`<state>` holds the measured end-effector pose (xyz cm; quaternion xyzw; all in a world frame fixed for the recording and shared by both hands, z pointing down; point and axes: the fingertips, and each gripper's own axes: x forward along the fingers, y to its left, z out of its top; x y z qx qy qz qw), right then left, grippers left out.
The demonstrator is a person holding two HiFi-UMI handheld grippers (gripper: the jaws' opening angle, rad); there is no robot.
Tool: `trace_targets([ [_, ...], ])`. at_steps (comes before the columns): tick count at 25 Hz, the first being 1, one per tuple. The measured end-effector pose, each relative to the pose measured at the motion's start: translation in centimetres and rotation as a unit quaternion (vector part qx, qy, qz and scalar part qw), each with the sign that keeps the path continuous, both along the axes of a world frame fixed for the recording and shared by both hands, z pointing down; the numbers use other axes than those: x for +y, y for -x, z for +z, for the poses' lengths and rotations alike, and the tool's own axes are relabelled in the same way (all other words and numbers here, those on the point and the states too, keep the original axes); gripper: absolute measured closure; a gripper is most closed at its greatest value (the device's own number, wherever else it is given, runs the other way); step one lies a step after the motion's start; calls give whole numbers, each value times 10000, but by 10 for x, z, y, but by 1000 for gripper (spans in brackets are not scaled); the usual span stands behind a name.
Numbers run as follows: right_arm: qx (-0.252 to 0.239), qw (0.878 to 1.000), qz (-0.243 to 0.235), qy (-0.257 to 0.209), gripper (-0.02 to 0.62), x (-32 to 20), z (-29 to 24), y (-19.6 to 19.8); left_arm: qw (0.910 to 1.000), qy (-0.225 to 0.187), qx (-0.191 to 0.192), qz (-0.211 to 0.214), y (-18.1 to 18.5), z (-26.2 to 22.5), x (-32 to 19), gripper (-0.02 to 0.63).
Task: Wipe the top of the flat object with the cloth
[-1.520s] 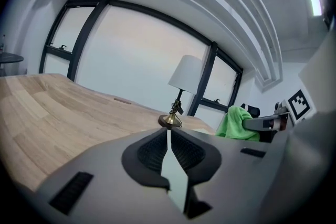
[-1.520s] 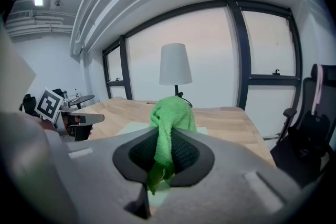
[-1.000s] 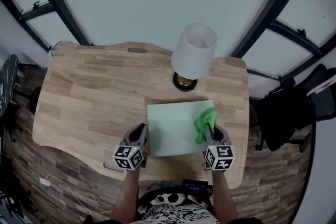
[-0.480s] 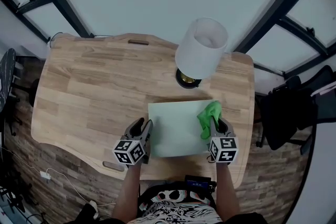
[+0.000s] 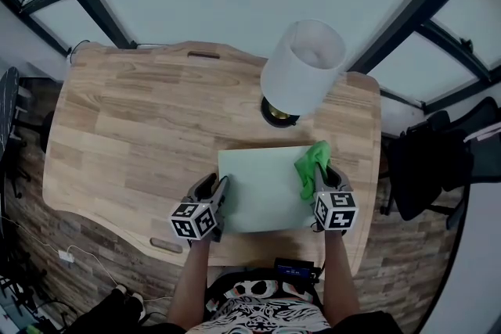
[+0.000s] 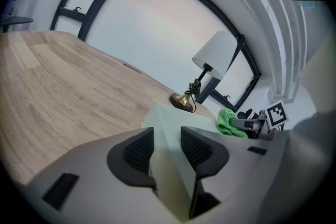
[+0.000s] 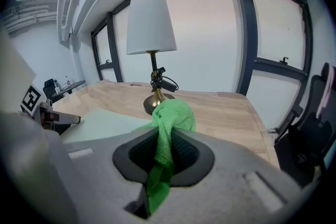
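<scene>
A pale green flat board (image 5: 262, 188) lies on the wooden table (image 5: 141, 121) near its front edge. My left gripper (image 5: 218, 195) is at the board's left edge. Its jaws are opening, with the edge of the board (image 6: 168, 118) between them and the pads no longer pressing on it. My right gripper (image 5: 317, 180) is shut on a bright green cloth (image 5: 313, 160), which bunches over the board's far right corner. In the right gripper view the cloth (image 7: 170, 113) sticks out past the jaws of that gripper (image 7: 165, 141).
A table lamp with a white shade (image 5: 301, 66) and a brass base (image 5: 278, 115) stands just beyond the board. A dark office chair (image 5: 427, 168) is off the table's right side. Window frames run behind the table.
The left gripper's jaws have spread apart at the board's left edge. The right gripper and cloth have shifted toward the board's far right corner.
</scene>
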<state>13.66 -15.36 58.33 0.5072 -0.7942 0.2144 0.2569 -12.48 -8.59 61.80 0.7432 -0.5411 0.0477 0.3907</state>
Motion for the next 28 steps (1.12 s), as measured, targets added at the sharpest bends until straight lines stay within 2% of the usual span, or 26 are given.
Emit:
trace_targets([
  [4, -52, 9999, -49, 115, 557, -6, 6, 0, 10000, 61, -5, -2, -1, 4, 0, 460],
  [9, -80, 9996, -80, 245, 557, -11, 12, 0, 9995, 238, 200, 0, -2, 7, -1, 466],
  [15, 115, 9981, -318, 506, 557, -12, 16, 6, 9996, 253, 61, 133, -3, 8, -1, 477],
  [18, 94, 9964, -483, 691, 557, -13, 18, 10, 9995, 265, -38, 185, -3, 7, -1, 477],
  [22, -24, 9944, -470, 947, 557, -14, 19, 9, 9994, 257, -85, 236, -3, 8, -1, 477],
  [28, 107, 9936, -562, 977, 557, -15, 20, 17, 9993, 225, -175, 234, -3, 8, -1, 477],
])
